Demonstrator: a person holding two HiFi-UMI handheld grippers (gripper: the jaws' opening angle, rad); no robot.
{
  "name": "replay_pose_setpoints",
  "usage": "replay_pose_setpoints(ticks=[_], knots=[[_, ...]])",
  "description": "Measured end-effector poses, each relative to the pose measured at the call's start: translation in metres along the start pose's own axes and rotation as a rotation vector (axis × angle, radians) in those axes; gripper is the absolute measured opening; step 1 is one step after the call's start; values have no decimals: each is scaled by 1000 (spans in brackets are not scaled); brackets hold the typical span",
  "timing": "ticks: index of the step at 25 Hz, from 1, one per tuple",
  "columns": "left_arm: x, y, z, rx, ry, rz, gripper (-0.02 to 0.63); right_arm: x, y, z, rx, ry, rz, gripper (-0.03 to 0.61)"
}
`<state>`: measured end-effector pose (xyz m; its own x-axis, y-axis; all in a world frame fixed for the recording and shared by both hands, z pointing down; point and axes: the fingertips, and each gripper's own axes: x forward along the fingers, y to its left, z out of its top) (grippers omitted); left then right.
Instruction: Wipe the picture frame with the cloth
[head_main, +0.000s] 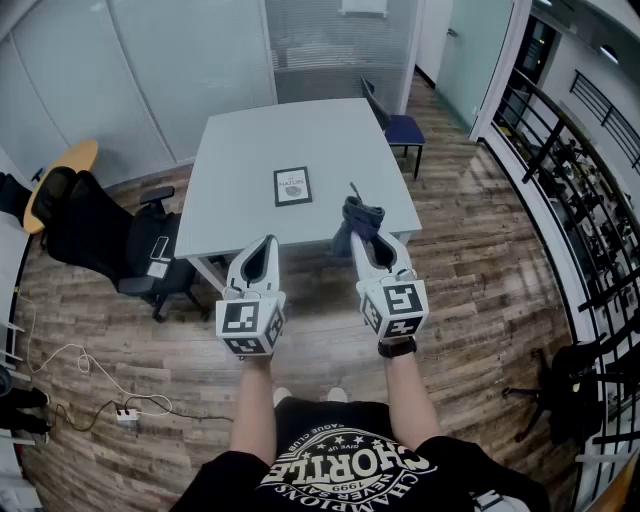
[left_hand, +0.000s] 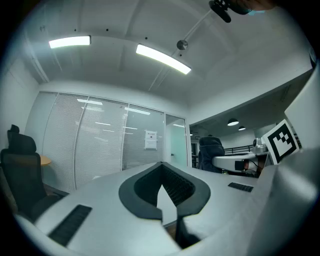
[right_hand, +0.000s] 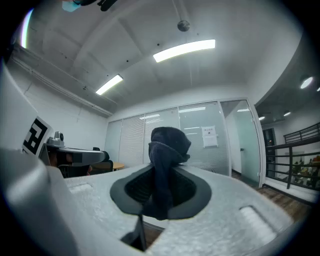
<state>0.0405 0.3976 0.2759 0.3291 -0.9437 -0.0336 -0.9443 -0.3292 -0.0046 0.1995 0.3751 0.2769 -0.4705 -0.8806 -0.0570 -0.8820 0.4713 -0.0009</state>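
Observation:
A small black picture frame (head_main: 292, 186) lies flat near the middle of the grey table (head_main: 240, 150). Both grippers hang in front of the table's near edge, short of the frame. My right gripper (head_main: 366, 238) is shut on a dark blue cloth (head_main: 359, 218), which bunches up above the fingers. In the right gripper view the cloth (right_hand: 168, 152) stands upright between the black pads (right_hand: 192, 192). My left gripper (head_main: 263, 248) is shut with nothing in it; in the left gripper view its pads (left_hand: 145, 192) meet around an empty hollow.
A black office chair (head_main: 100, 238) stands left of the table and a blue chair (head_main: 403, 129) at its far right corner. A round wooden table (head_main: 66, 166) sits far left. Cables and a power strip (head_main: 126, 413) lie on the wood floor. A black railing (head_main: 575, 170) runs along the right.

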Motion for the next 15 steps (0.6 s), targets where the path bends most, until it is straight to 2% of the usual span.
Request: replay_pose_setpoints(ticks=[8,15], knots=[[9,-4,-13,-11,9,24,5,7,-10,-11,19,5,34,66],[36,15,-26,-30,-7,45,5,36,-13,-24,18,1,71,66]])
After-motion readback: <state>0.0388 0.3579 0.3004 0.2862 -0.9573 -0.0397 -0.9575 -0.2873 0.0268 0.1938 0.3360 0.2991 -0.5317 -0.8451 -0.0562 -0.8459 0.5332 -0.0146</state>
